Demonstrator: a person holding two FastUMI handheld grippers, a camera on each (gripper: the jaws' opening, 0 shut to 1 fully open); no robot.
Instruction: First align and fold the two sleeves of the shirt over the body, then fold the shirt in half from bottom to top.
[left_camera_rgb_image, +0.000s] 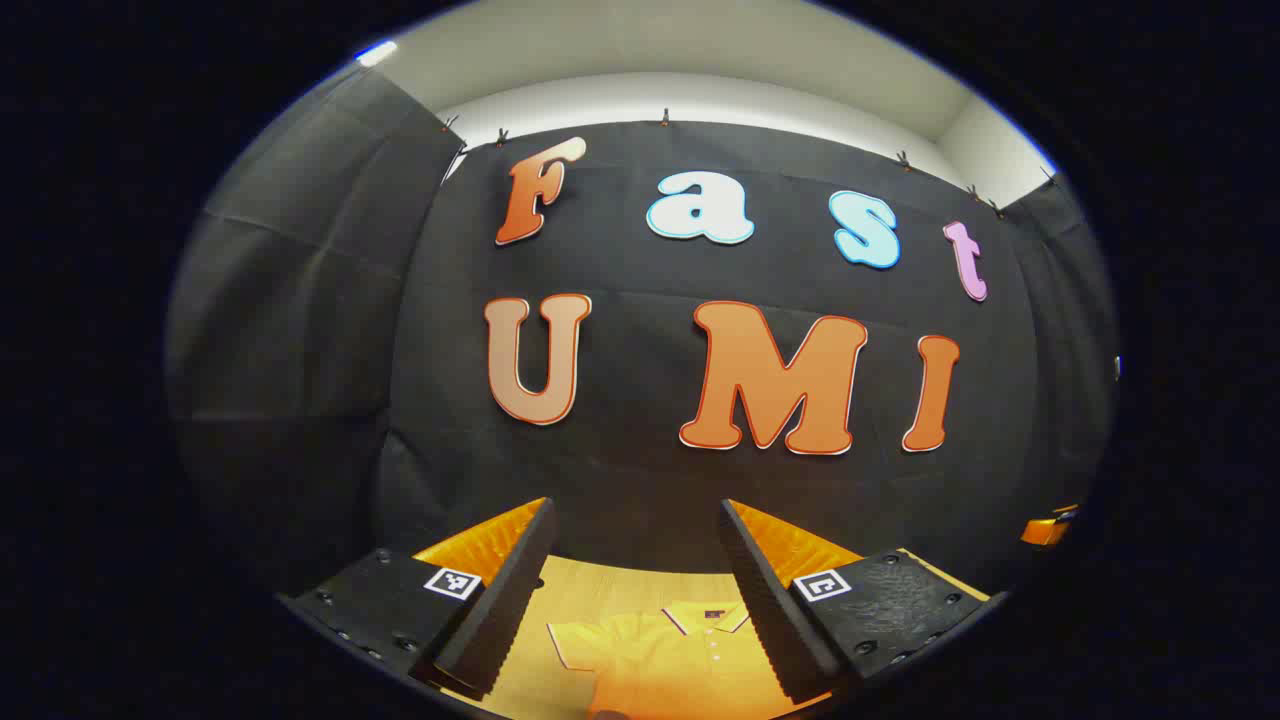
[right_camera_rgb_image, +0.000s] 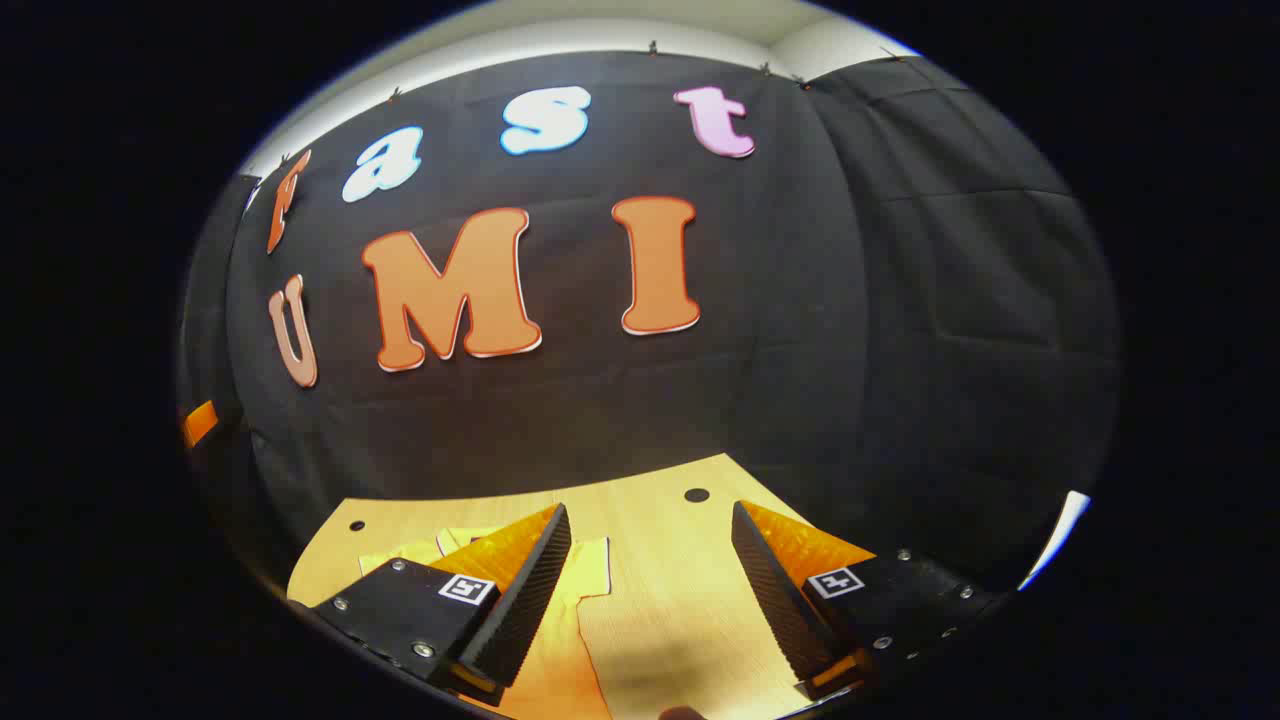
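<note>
Wooden table bears shirt; both claws gape wide, empty.

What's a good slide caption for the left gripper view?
Open left tool poised above a yellow polo shirt lying flat on the wooden table, sleeves not yet folded.

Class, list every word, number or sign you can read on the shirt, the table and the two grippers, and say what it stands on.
None can be read as text.
Left gripper: square coded markers, pattern only.
Right gripper: the same kind of squares, pattern only.
Shirt: dark collar tag, too small to read.
Table: none.
</note>
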